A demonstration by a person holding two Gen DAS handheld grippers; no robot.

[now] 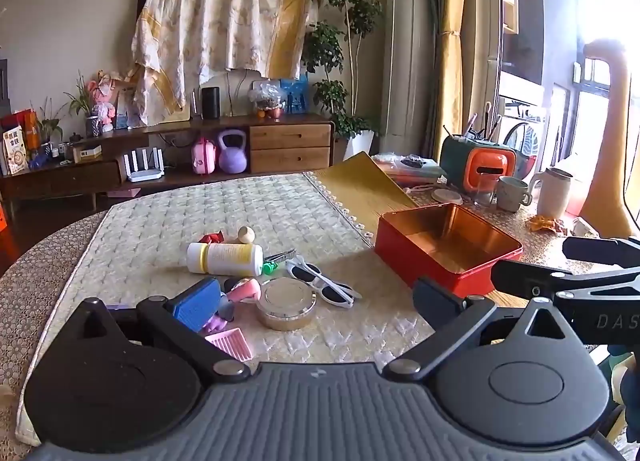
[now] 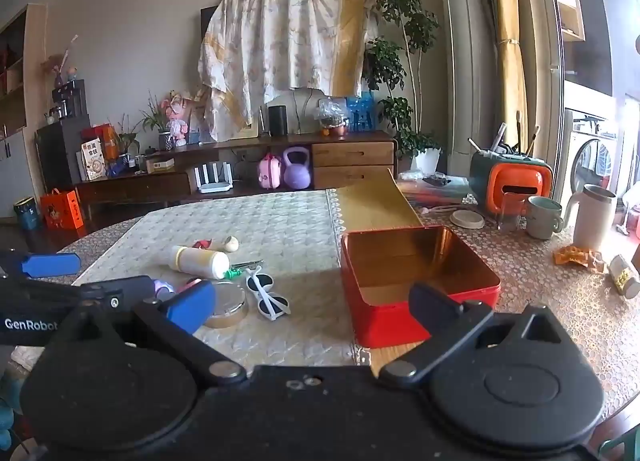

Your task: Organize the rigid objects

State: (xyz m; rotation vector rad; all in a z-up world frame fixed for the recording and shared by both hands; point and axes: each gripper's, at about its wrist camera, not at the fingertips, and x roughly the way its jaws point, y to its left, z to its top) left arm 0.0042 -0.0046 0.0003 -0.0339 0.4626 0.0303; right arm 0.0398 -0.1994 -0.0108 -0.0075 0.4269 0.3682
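A red tin box (image 1: 404, 251) with a gold inside stands open and empty at the table's right; it also shows in the right wrist view (image 2: 384, 317). Left of it lies a pile: a white bottle (image 1: 228, 259), white sunglasses (image 1: 324, 285), a round gold tin (image 1: 285, 304), a pink comb (image 1: 232, 343), a wooden peg (image 1: 246, 235). My left gripper (image 1: 316, 303) is open and empty, just short of the pile. My right gripper (image 2: 312, 301) is open and empty, before the box's near left corner. The bottle (image 2: 200, 259), sunglasses (image 2: 266, 295) and gold tin (image 2: 228, 303) show in the right wrist view.
A gold lid (image 1: 360, 185) leans behind the box. A green-orange holder (image 1: 476, 161), mugs (image 1: 512, 193) and a white jug (image 1: 554, 193) stand at the back right. The quilted mat (image 1: 240, 205) covers the table's middle. A sideboard (image 1: 200, 149) stands beyond.
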